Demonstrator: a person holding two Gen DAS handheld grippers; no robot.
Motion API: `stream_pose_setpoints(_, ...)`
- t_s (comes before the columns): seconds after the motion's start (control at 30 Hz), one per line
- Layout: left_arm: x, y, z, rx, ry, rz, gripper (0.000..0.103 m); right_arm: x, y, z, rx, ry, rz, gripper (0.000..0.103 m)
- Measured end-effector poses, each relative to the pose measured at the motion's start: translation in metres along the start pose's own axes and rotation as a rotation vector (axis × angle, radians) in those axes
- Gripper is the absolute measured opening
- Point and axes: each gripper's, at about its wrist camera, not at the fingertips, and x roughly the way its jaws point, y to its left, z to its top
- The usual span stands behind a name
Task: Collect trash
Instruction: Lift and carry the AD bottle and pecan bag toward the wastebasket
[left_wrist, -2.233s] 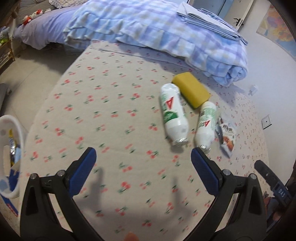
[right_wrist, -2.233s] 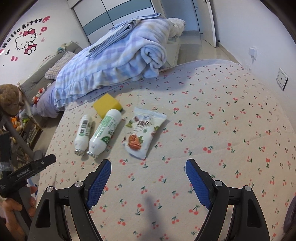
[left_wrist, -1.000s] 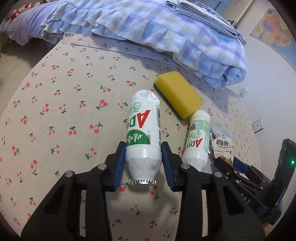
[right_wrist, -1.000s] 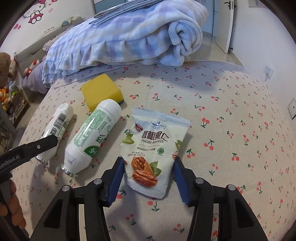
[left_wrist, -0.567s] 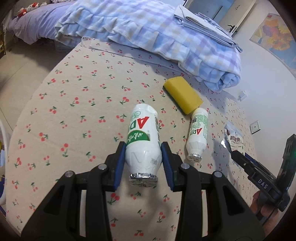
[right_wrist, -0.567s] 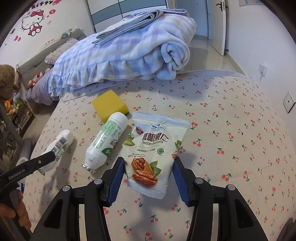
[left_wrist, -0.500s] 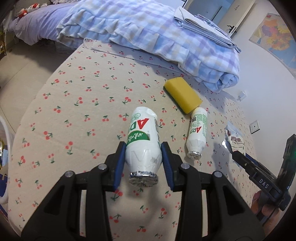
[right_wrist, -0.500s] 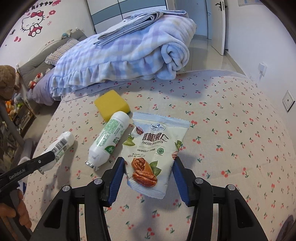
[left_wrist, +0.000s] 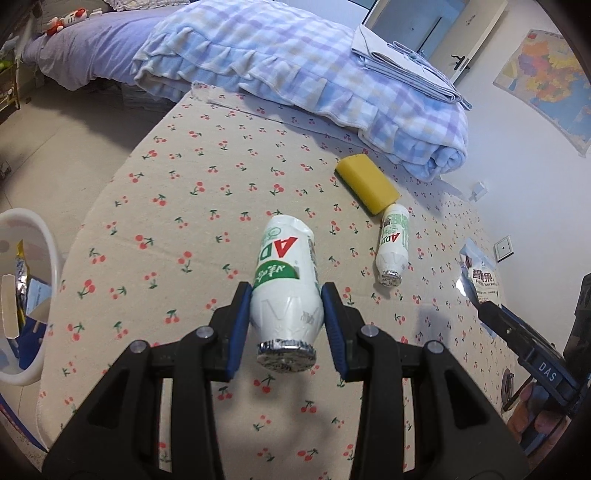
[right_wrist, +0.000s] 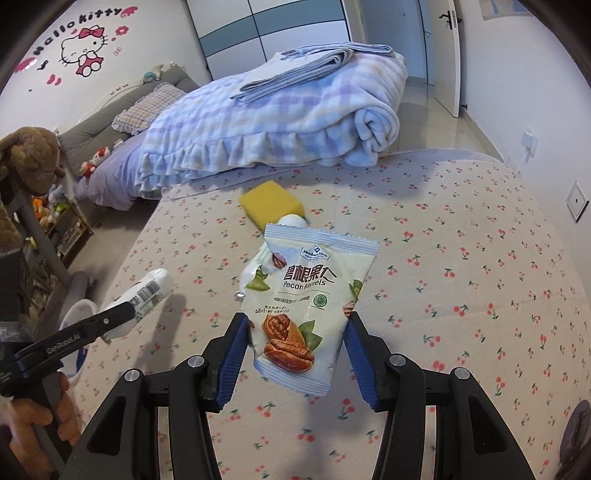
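My left gripper (left_wrist: 286, 317) is shut on a white AD milk bottle (left_wrist: 284, 280), held foil cap toward the camera above the cherry-print bed cover (left_wrist: 177, 206). My right gripper (right_wrist: 297, 354) is shut on a pecan kernel snack packet (right_wrist: 306, 295), also lifted off the bed. A second white bottle (left_wrist: 393, 243) lies on the cover beside a yellow sponge (left_wrist: 367, 182). In the right wrist view the packet hides most of that bottle (right_wrist: 291, 220), and the held bottle (right_wrist: 147, 291) shows at the left.
A white basket (left_wrist: 48, 236) with wrappers inside stands on the floor off the bed's left edge. A rolled checked blanket (left_wrist: 314, 77) with folded sheets on top lies along the far side. A person's hand (right_wrist: 40, 413) holds the left gripper's handle.
Both grippers closed on their items as they lay on the bed, then rose and pulled back with them. The second bottle and sponge stayed in place.
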Motion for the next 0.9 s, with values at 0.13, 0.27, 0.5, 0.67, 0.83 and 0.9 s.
stream_pose_setpoints(0.13,-0.01,0.009,-0.003,-0.009,-0.012,0.005,0.04,-0.006,0.018,-0.004,-0.02,-0.008,0.032,0.054)
stream_pose_setpoints(0.27,-0.021,0.021,-0.005,-0.02,-0.026,0.016,0.04,-0.008,0.038,-0.006,-0.057,-0.014,0.049,0.054)
stream_pose_setpoints(0.5,-0.042,0.054,-0.006,-0.055,-0.051,0.049,0.04,-0.001,0.067,-0.009,-0.093,-0.005,0.079,0.054)
stream_pose_setpoints(0.67,-0.055,0.082,-0.009,-0.093,-0.066,0.075,0.04,0.006,0.09,-0.01,-0.119,0.004,0.102,0.054)
stream_pose_setpoints(0.83,-0.069,0.108,-0.01,-0.136,-0.086,0.095,0.04,0.014,0.117,-0.012,-0.152,0.01,0.128,0.054)
stream_pose_setpoints(0.9,-0.075,0.118,-0.011,-0.152,-0.095,0.103,0.04,0.017,0.128,-0.012,-0.168,0.016,0.138,0.054)
